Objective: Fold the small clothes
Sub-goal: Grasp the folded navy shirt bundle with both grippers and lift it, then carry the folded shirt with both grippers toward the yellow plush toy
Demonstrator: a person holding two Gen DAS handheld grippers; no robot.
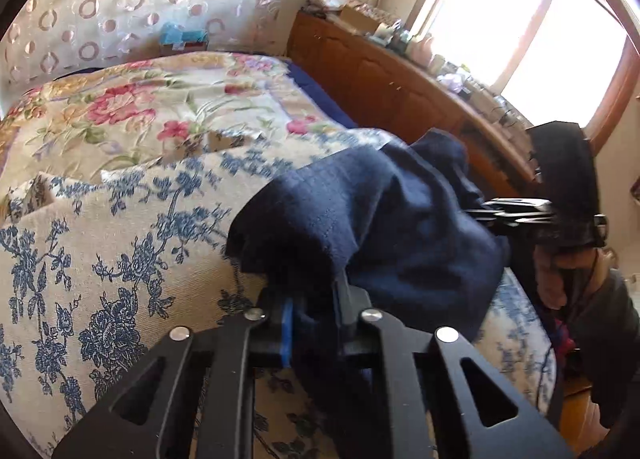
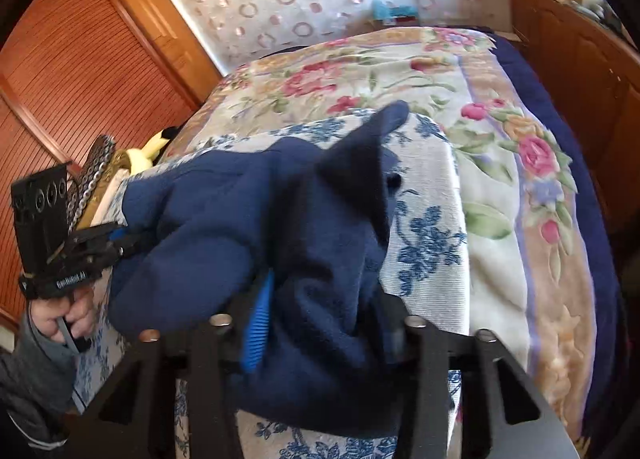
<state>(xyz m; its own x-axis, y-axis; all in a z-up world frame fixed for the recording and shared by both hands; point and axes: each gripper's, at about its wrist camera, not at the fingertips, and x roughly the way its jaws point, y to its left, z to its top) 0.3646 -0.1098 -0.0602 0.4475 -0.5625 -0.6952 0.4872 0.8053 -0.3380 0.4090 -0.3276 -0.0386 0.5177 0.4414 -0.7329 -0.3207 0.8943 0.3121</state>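
The left hand-held gripper [image 1: 316, 299] is pinched tight on one edge of the dark blue cloth [image 1: 380, 219] (a small, soft one). The right hand-held gripper [image 2: 328, 319] seems clamped on the other edge, though cloth hides its tips. The cloth hangs bunched between them, just above the bed [image 1: 120, 219].

navy garment [image 2: 248, 219] – 1 | claws – 2 | floral covers – 2
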